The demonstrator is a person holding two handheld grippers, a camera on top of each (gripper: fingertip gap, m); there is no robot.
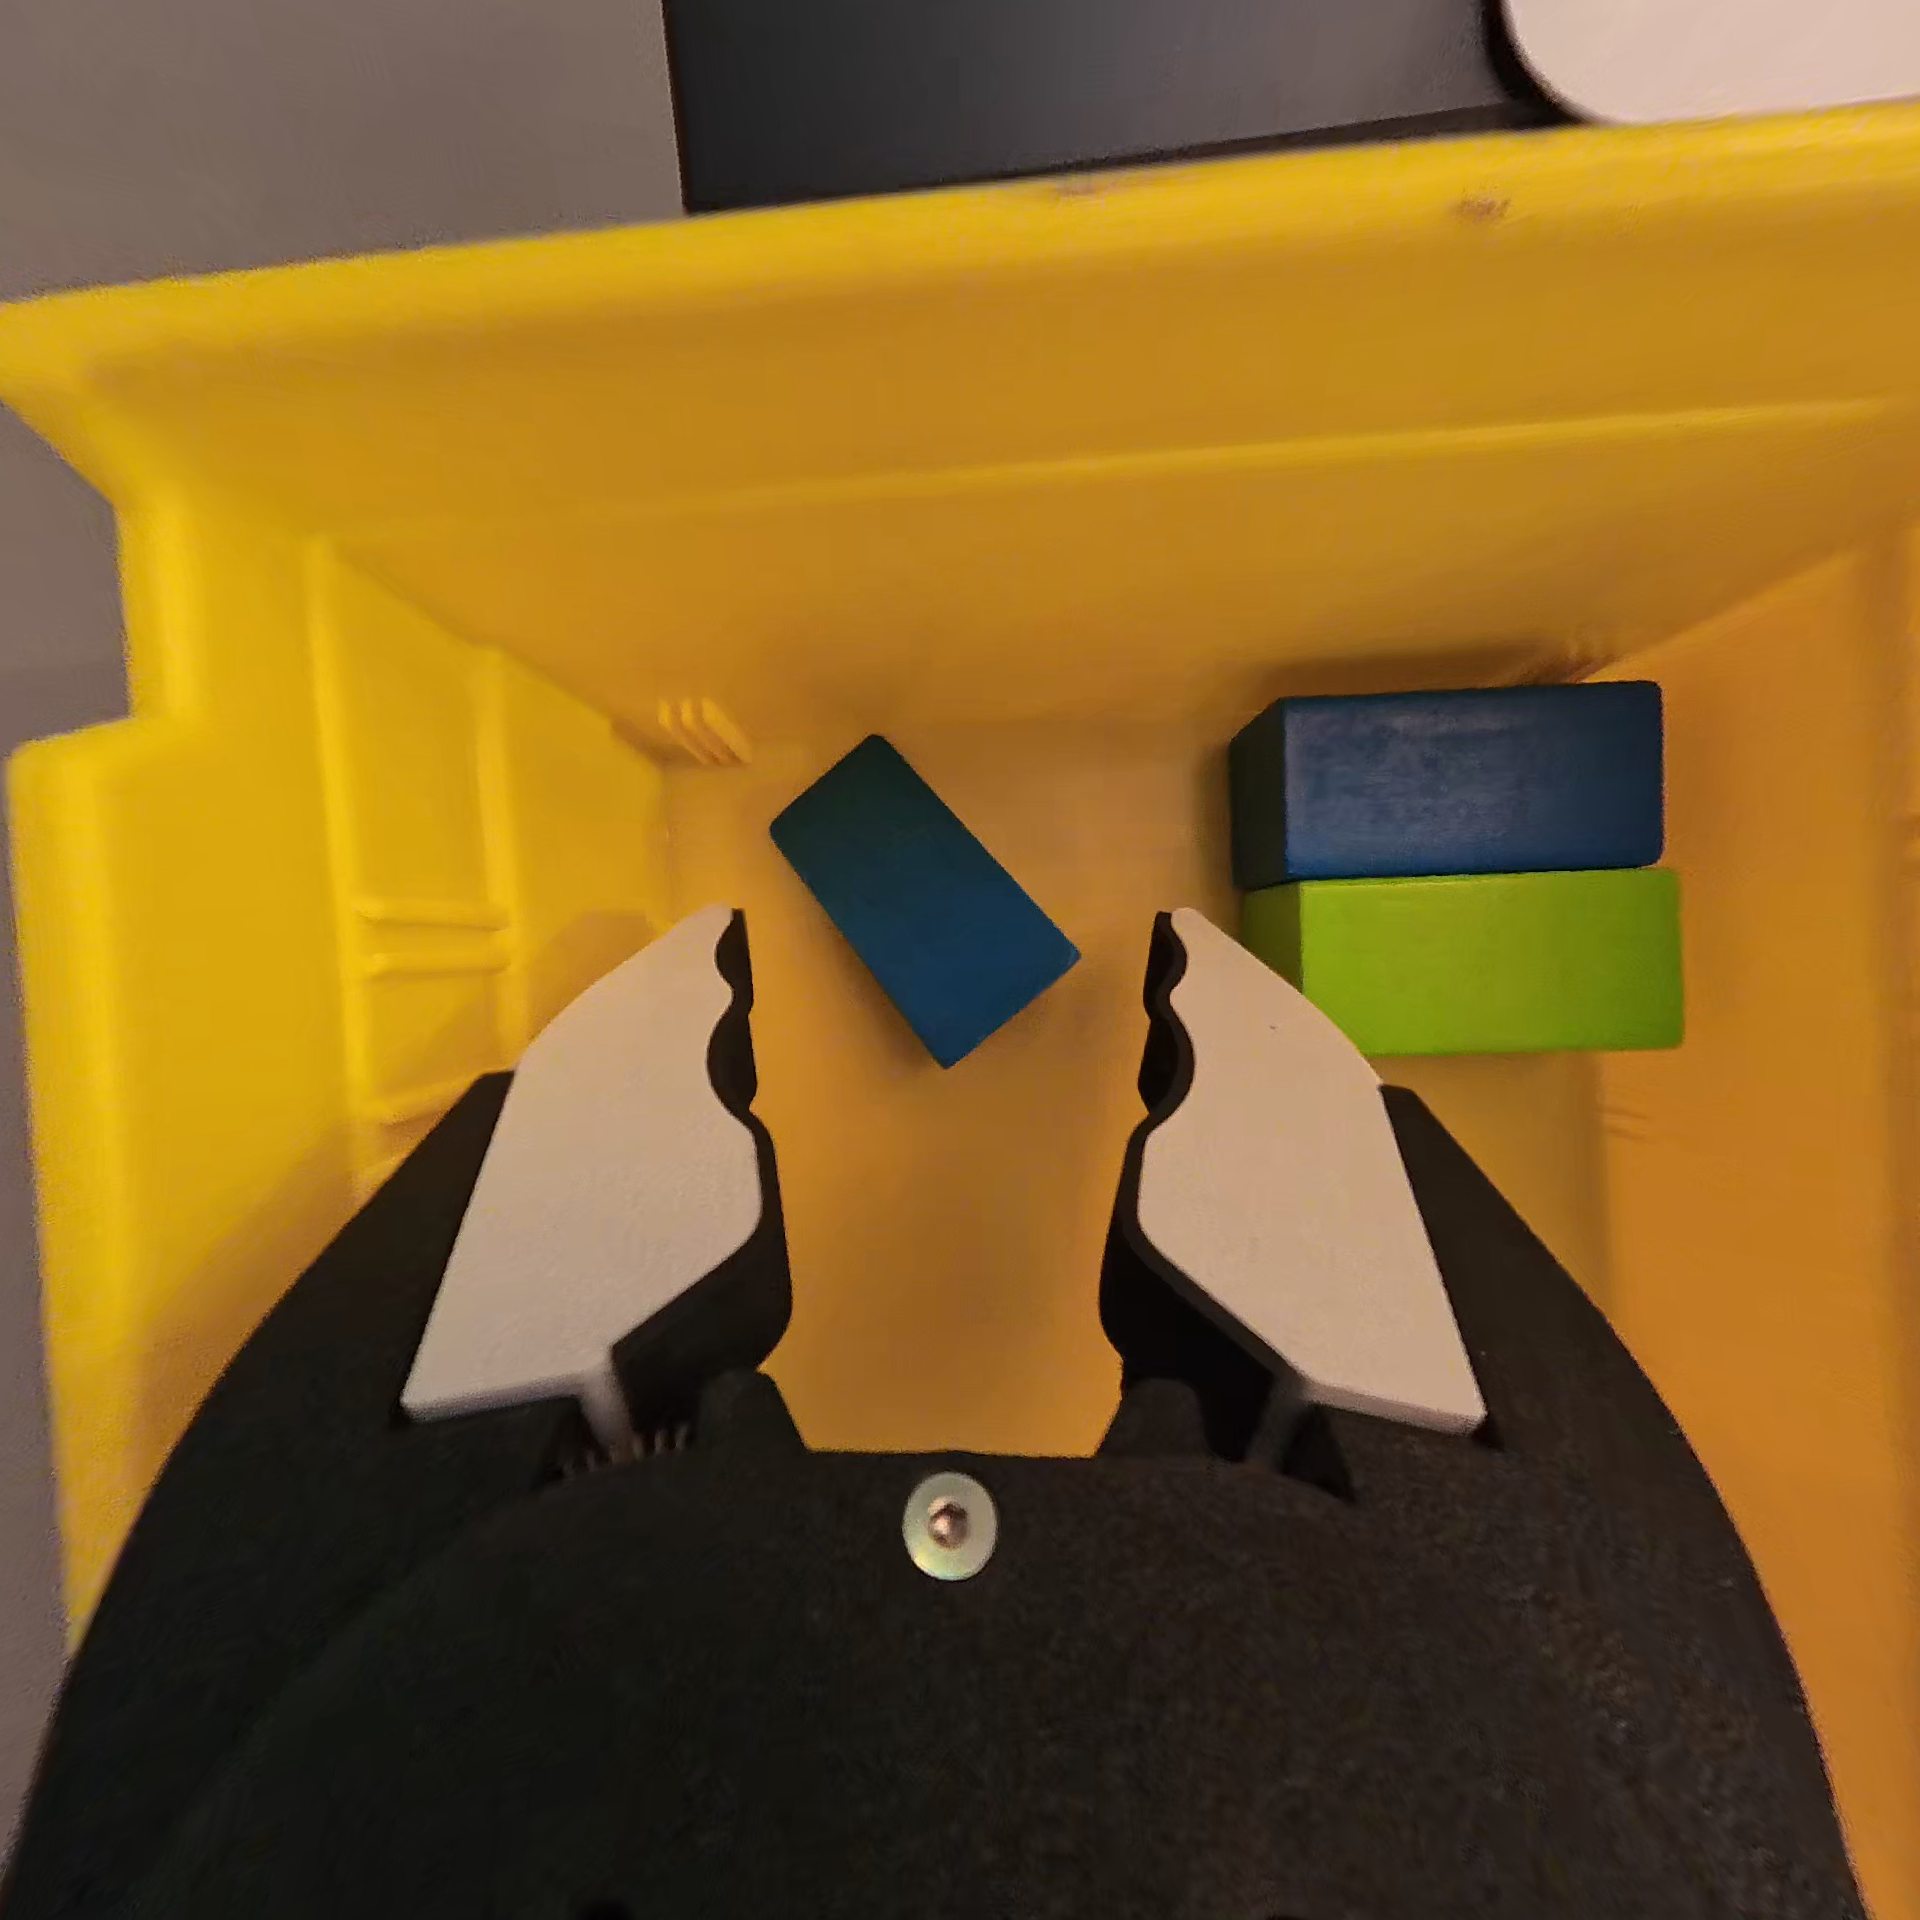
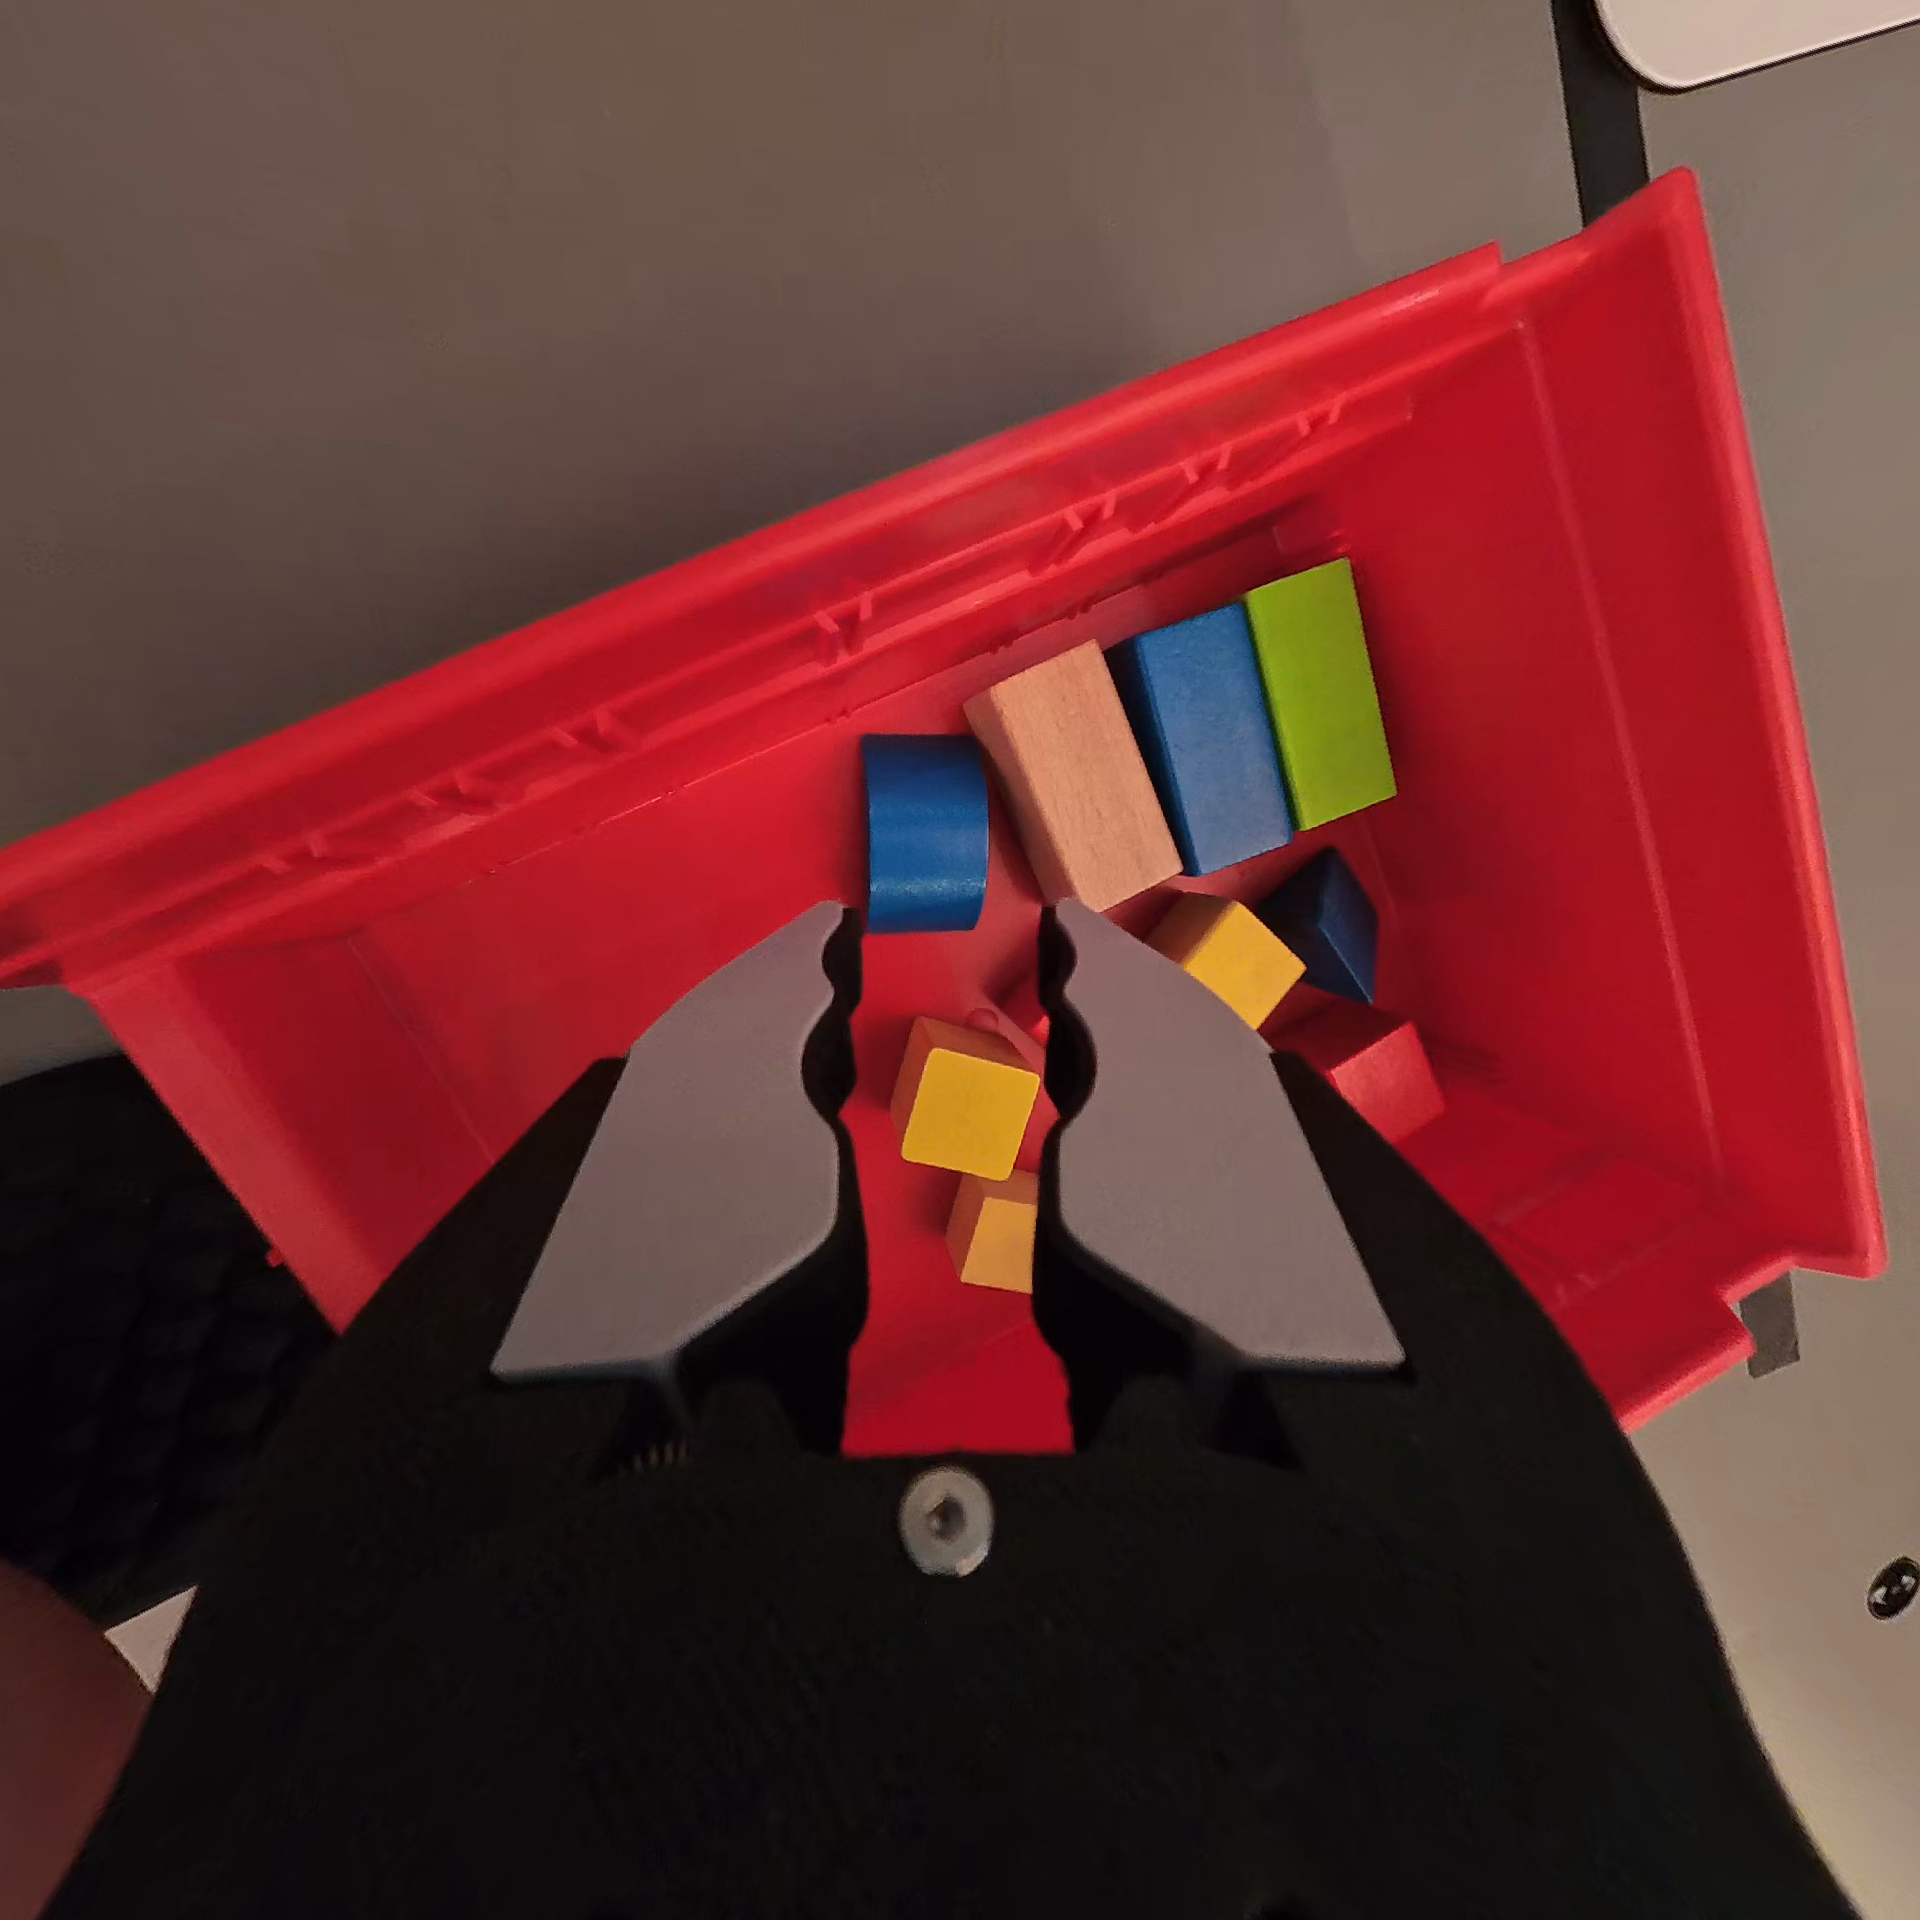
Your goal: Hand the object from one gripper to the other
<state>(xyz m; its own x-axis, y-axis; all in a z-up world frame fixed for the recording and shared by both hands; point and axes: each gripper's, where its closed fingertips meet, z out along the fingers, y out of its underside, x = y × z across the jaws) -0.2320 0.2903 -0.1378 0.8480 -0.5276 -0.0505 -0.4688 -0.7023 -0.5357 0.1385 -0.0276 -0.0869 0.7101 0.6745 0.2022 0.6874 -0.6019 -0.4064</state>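
My left gripper is open and empty inside a yellow bin. A thin dark blue block lies tilted on the bin floor just beyond the fingertips. A blue block and a green block lie side by side at the right. My right gripper is open and empty above a red bin. A yellow cube lies on the bin floor below the gap between its fingers. A blue half-round block lies beyond the tips.
The red bin also holds a plain wood block, a blue block, a green block, two more yellow cubes, a dark blue wedge and a red block. Both bins stand on a grey table.
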